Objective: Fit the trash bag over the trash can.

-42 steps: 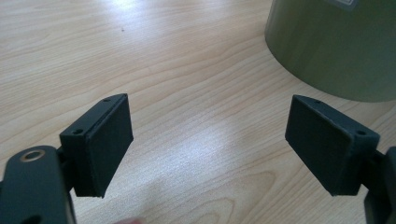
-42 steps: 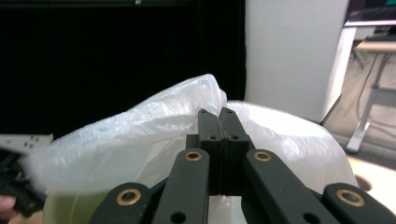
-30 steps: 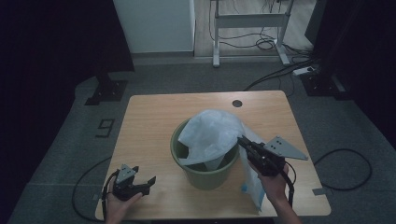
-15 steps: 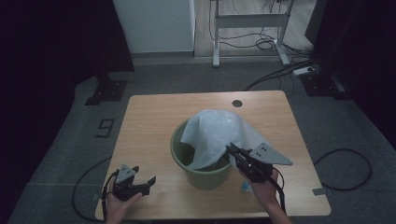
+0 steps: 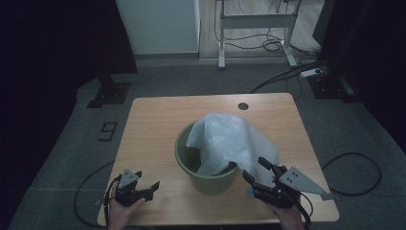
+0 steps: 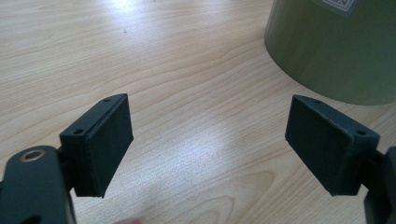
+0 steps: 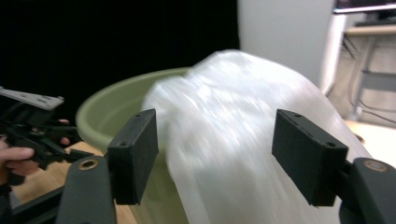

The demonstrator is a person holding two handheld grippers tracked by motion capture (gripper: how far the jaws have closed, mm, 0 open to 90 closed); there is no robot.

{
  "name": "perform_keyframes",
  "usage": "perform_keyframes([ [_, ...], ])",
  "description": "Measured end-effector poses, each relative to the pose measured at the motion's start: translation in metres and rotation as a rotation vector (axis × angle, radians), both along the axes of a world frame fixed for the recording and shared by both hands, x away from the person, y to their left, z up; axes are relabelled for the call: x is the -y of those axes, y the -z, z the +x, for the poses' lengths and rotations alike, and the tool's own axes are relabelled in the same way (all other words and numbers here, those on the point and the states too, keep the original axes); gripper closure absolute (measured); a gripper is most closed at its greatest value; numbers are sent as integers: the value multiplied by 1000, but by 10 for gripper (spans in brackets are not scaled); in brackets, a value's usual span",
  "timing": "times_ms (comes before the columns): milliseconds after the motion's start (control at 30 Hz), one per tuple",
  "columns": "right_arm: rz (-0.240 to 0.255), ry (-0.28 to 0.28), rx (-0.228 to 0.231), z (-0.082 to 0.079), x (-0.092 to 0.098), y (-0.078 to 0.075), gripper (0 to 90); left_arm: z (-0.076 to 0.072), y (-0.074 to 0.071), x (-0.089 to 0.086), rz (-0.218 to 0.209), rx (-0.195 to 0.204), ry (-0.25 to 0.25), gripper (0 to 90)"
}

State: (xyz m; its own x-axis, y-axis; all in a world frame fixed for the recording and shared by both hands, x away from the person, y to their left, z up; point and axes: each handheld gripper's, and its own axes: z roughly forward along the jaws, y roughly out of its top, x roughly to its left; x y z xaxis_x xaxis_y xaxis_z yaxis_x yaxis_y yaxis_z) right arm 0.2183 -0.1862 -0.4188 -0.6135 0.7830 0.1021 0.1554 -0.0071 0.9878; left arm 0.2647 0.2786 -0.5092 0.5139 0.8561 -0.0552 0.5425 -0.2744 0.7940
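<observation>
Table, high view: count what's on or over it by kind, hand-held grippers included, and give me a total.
Green bin: 1
White plastic bag, draped over the bin's rim: 1
Hand-held gripper, left and right, both open: 2
Total: 4

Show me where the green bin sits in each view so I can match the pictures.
High view: the green bin stands mid-table, a white plastic bag draped over its right rim.
Left gripper view: top right corner, its wall beyond the open jaws.
Right gripper view: its rim left of centre, behind the left jaw.
Shared landmark: the wooden table, also.
</observation>
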Motion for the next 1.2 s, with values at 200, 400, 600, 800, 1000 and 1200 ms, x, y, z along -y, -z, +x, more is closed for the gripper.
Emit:
perform_keyframes([
  [200,-16,73,-63,-8,7,31,237,1,3,1,4,-8,-2,145],
  [400,-81,119,-121,-5,5,64,254,0,1,2,4,-3,-3,145],
  [600,-258,196,-143,10,7,84,591,-2,0,0,-10,8,-11,156],
  [800,-255,267,-104,17,24,79,881,-3,-4,1,-8,30,-21,173],
  [1000,-94,295,-30,15,45,47,889,-8,-19,5,-35,70,-16,204],
  [1200,9,245,46,17,47,-1,889,-14,-39,13,-49,98,-4,212],
])
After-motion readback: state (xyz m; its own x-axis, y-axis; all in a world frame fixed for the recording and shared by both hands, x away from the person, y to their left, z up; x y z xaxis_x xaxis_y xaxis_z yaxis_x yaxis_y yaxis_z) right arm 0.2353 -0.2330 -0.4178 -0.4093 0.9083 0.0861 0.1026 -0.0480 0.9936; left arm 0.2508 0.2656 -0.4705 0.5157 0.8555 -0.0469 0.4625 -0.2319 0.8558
